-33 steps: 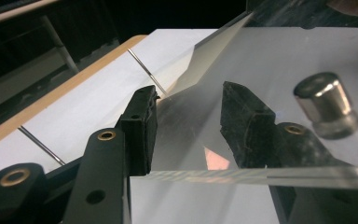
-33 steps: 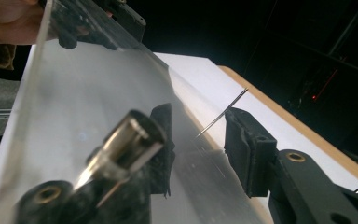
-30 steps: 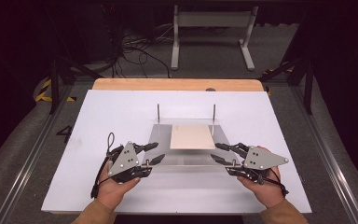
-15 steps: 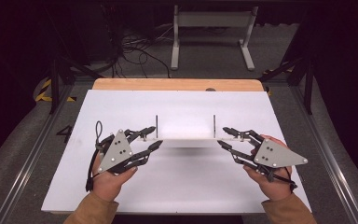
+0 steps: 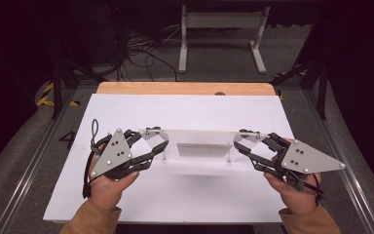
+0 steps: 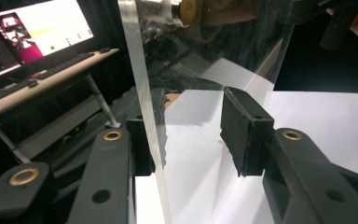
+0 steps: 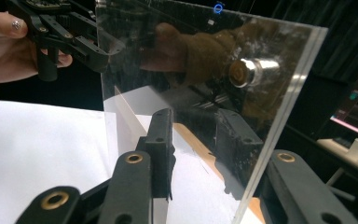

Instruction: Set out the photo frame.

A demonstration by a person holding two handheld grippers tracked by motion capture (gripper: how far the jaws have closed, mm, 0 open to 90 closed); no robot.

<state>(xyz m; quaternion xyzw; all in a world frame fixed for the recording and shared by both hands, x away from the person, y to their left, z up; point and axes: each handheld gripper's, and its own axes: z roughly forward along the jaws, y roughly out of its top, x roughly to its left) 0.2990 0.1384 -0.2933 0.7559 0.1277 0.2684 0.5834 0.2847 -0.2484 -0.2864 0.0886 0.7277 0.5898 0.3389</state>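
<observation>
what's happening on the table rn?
A person holds a gripper in each hand, one at each end of a clear acrylic stand: two see-through end panels joined by a thin top plate and metal rods. The left gripper is at its left panel, the right gripper at its right panel; each has a panel between its jaws. The stand appears lifted just off the white board, with a shadow beneath it. How firmly the pads press is hard to tell.
</observation>
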